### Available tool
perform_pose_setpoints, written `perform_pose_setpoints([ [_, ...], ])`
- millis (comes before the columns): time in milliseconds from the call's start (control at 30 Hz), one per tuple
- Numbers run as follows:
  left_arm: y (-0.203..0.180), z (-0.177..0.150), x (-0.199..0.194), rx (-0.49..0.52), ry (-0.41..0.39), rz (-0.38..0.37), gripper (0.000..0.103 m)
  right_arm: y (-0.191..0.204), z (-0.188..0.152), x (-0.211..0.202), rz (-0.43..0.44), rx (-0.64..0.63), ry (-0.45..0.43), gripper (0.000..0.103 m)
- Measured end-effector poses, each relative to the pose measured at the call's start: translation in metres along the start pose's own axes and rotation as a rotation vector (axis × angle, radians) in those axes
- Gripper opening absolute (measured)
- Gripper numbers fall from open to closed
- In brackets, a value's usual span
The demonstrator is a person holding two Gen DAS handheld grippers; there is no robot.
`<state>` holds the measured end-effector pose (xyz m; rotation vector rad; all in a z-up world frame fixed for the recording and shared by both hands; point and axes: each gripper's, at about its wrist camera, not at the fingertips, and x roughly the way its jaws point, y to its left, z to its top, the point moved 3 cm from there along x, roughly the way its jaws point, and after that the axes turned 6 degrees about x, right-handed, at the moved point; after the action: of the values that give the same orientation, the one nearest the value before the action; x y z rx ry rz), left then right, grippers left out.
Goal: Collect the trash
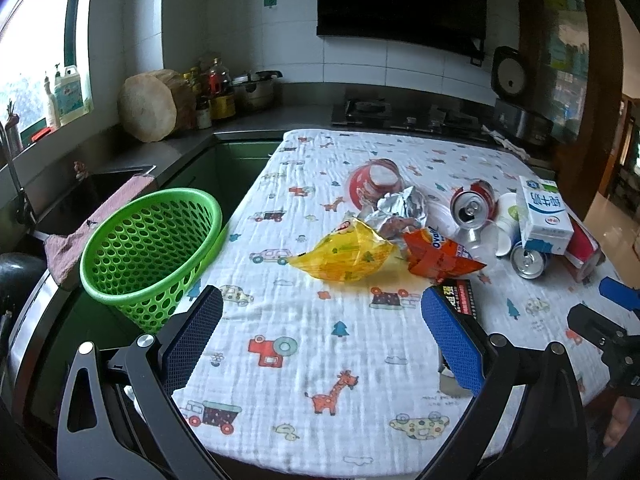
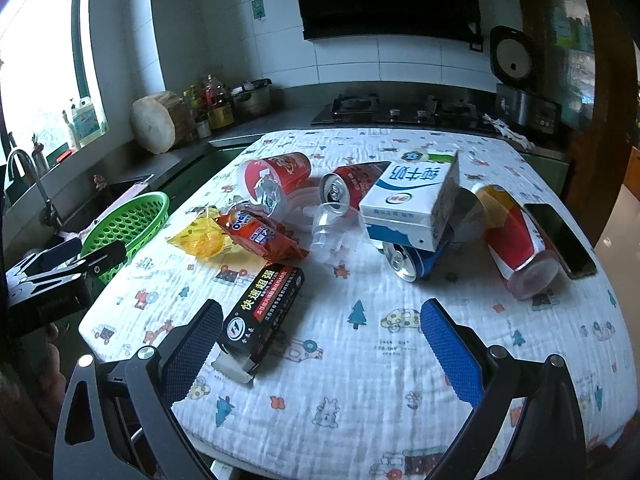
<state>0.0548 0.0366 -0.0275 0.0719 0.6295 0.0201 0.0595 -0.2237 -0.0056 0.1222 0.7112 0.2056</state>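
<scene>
Printed cloth [image 2: 360, 360] with cartoon cars, trees and giraffes over the table. Dark phone [image 2: 560, 240] lying flat near the right edge. Behind, grey counter [image 1: 256, 120] with a round wooden block [image 1: 150, 106] on its side, bottles [image 1: 212, 92] just beside it, then a steel pot [image 1: 256, 90]. Gas hob [image 2: 400, 112] along the back wall, black hood [image 1: 400, 0] above. Rice cooker [image 2: 520, 92] at far right, lid up. Sink [image 1: 92, 196] at left with a pink rag [image 1: 88, 232] over the rim, tap [image 2: 28, 176] above, detergent jug [image 1: 70, 94] on the windowsill.

basket [image 1: 150, 252] at table's [image 1: 304, 360] left edge | wrappers [image 1: 348, 258] centre | cans [image 1: 474, 208], carton [image 1: 544, 216] right
</scene>
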Motion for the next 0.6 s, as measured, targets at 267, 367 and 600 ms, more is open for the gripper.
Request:
perform_pose_setpoints([
  [267,0.014,-0.001,0.006,0.000,0.007,0.018,0.098,0.009,0.005,0.021,0.029,-0.039,0.033,0.096],
  [367,0.019,0.000,0.009,0.001,0.010,0.026,0.098,0.013,0.008,0.030,0.040,-0.054,0.046,0.095],
  [600,0.031,0.002,0.017,-0.006,0.023,0.032,0.098,0.024,0.013,0.048,0.058,-0.095,0.075,0.092],
])
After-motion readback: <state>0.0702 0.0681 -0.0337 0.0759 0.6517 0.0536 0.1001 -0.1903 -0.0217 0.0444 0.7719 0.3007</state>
